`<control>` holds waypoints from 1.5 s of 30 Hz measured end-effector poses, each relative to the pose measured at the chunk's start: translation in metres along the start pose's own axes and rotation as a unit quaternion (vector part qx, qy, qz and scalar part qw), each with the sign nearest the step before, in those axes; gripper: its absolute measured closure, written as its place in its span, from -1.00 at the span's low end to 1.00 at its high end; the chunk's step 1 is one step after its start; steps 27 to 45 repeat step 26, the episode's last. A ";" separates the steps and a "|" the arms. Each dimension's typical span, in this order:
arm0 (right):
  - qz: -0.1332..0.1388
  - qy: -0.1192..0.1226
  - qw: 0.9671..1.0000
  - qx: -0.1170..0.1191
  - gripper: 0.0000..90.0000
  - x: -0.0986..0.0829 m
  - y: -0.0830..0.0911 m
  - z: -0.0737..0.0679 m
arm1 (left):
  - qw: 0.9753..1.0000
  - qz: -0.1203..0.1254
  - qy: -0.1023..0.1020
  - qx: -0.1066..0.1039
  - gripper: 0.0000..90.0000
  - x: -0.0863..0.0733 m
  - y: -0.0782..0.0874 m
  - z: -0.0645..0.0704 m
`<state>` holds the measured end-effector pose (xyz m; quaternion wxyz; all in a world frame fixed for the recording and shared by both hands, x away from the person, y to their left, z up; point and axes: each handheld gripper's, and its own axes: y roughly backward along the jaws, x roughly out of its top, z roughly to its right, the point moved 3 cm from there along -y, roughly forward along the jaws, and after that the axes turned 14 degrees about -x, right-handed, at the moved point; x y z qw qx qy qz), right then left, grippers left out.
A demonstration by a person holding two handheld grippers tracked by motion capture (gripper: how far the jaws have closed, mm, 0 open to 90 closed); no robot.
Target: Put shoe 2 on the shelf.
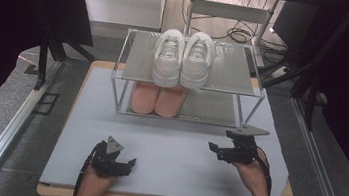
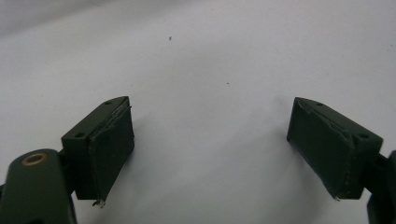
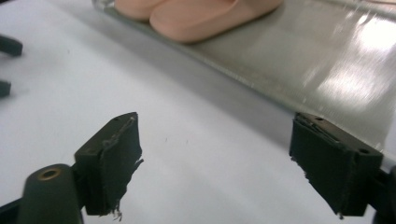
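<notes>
Near edge of the table (image 1: 72, 131): the person's two hands come in low, each holding a gripper over the pale grey mat.

Left gripper (image 1: 124, 165): near left of the mat, jaws spread wide, nothing between them. Its own view confirms this, with both black pads (image 2: 109, 149) standing well apart over bare mat.

Right gripper (image 1: 217, 149): near right, a little farther in than the left one, just in front of the rack. Jaws apart, empty. In its own view the pads (image 3: 112, 163) frame the mat on one side and the rack's lower shelf (image 3: 327, 60) on the other.

Two-tier metal rack (image 1: 132, 60): far centre of the table. White sneakers (image 1: 183, 59) sit side by side on the top shelf, toes toward the near edge. Pink slippers (image 1: 157, 100) lie as a pair on the lower shelf, directly below the sneakers, touching each other.

Both grippers are well apart from the shoes; the right one is nearest to the slippers.
</notes>
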<state>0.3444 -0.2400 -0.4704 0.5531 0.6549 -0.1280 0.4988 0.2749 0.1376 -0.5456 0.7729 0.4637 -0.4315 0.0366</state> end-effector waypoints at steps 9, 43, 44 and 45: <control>-0.024 0.007 1.000 -0.003 -0.73 -0.035 -0.013 -0.005 | 1.000 0.000 0.000 0.000 -0.67 0.000 0.000 0.000; -0.060 0.028 0.998 -0.014 -0.92 -0.067 -0.032 -0.011 | 1.000 0.000 0.000 0.000 -0.67 0.000 0.000 0.000; -0.060 0.028 0.998 -0.014 -0.92 -0.067 -0.032 -0.011 | 1.000 0.000 0.000 0.000 -0.67 0.000 0.000 0.000; -0.060 0.028 0.998 -0.014 -0.92 -0.067 -0.032 -0.011 | 1.000 0.000 0.000 0.000 -0.67 0.000 0.000 0.000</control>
